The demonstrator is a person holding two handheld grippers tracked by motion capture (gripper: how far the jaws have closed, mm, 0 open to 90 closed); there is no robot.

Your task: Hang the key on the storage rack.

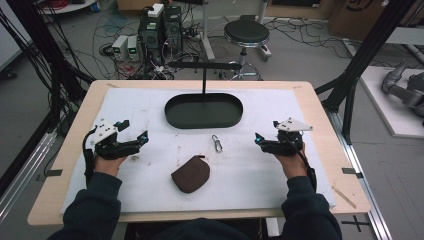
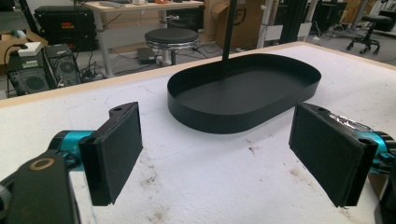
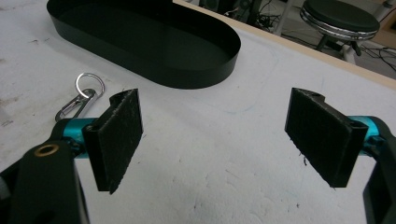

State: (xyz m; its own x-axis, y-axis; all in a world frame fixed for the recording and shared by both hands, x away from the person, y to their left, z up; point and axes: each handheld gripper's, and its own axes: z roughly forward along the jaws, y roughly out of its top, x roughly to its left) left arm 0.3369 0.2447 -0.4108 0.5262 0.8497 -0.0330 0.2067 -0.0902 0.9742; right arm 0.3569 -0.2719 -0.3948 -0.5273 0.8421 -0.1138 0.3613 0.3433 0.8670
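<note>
Both sets of jaws stand spread wide with nothing between them. The left gripper (image 1: 131, 136) rests at the nine o'clock side of the white mat (image 1: 280, 185), its flat black pads (image 2: 116, 149) rough and rectangular, on teal mounts. The right gripper (image 1: 260, 140) sits at three o'clock, its pads (image 3: 119, 140) frayed and fuzzy at the edges.

Between the two, a little toward six o'clock of the mat's middle, lies the brown pouch (image 1: 190, 174): soft, matte, rounded like a half-disc, its long axis running from about seven to one o'clock, a small tab at the one o'clock end. Just past it toward twelve lies the metal carabiner clip (image 1: 217, 143) with a key ring, shiny, slim, long axis near twelve to six; in the right gripper view it lies at ten o'clock of the left pad (image 3: 79, 100).

Farther toward twelve stands the black oval tray (image 1: 172, 117), thin-walled, smooth, long axis nine to three, with a thin black post (image 1: 204, 80) rising behind it. Nothing stands between either gripper and the pouch. The mat is foam-like, pitted and stained, on a pale wooden table (image 1: 75, 140).
</note>
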